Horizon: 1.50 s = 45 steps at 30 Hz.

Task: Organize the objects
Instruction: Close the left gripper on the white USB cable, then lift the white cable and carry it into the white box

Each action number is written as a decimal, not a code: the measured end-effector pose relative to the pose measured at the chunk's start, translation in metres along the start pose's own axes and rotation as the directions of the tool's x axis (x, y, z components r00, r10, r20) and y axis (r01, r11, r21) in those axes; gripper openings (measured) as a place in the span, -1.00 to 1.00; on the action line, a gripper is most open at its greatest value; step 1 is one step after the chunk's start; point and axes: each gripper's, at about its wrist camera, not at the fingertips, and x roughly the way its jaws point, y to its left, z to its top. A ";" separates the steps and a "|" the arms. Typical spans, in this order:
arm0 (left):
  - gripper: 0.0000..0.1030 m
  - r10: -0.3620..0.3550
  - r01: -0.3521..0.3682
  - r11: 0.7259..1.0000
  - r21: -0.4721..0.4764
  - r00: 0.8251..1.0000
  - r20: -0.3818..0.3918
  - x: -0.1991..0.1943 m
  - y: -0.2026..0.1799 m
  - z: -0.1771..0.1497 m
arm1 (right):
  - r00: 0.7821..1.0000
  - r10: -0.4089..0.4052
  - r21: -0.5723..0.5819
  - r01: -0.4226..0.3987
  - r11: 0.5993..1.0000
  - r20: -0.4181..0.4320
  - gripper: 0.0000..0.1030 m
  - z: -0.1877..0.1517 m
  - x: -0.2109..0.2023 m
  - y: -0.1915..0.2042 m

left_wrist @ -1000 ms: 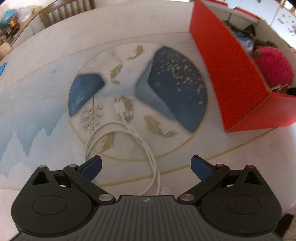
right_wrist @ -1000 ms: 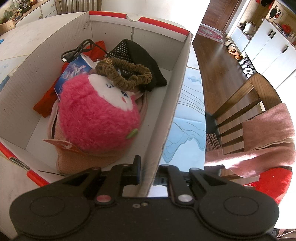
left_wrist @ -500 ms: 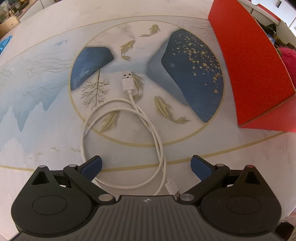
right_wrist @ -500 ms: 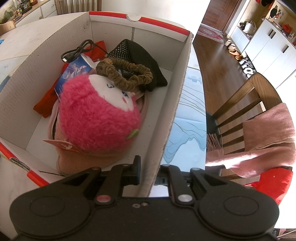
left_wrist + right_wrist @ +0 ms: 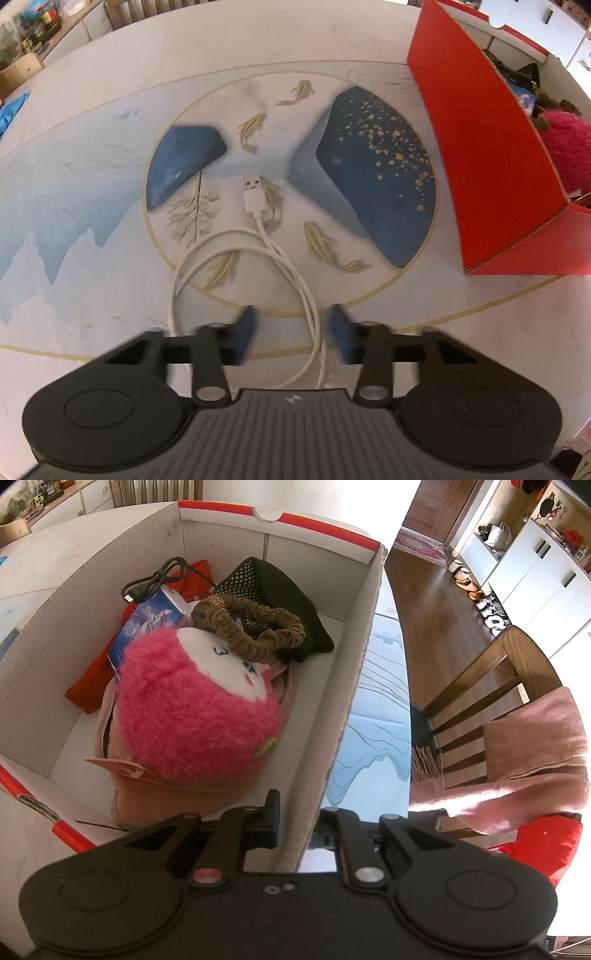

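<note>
Each black hand-held gripper [image 5: 291, 332] has blue fingertips [image 5: 245, 332] and silver pivot screws.

The left wrist view is looking steeply down past its jaws, close over the table [image 5: 92, 206]. The right wrist view is peering down beyond its jaws into the red box [image 5: 221, 511], which both views are sharing.

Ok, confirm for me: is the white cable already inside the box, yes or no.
No, the white cable lies looped on the table, outside the red box.
</note>
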 end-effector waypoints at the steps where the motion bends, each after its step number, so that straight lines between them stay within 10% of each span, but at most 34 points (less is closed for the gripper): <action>1: -0.55 -0.006 0.006 1.000 0.007 1.000 -0.003 0.000 0.000 0.001 | 1.000 0.000 0.000 0.000 1.000 0.000 -0.78 0.000 0.000 0.000; 3: -0.84 -0.018 0.018 1.000 0.016 1.000 -0.008 0.000 -0.001 0.001 | 1.000 0.000 0.001 0.000 1.000 0.000 -0.79 0.000 0.000 0.000; 18: -0.91 -0.161 0.163 0.986 -0.032 0.985 0.066 -0.027 0.018 0.010 | 1.000 -0.007 -0.003 0.007 1.000 0.002 -0.85 0.000 -0.002 -0.001; 45: -0.94 -0.367 0.358 0.930 0.084 0.886 0.282 -0.127 -0.005 0.086 | 1.000 -0.009 -0.003 0.009 1.000 0.003 -0.86 0.001 -0.003 -0.002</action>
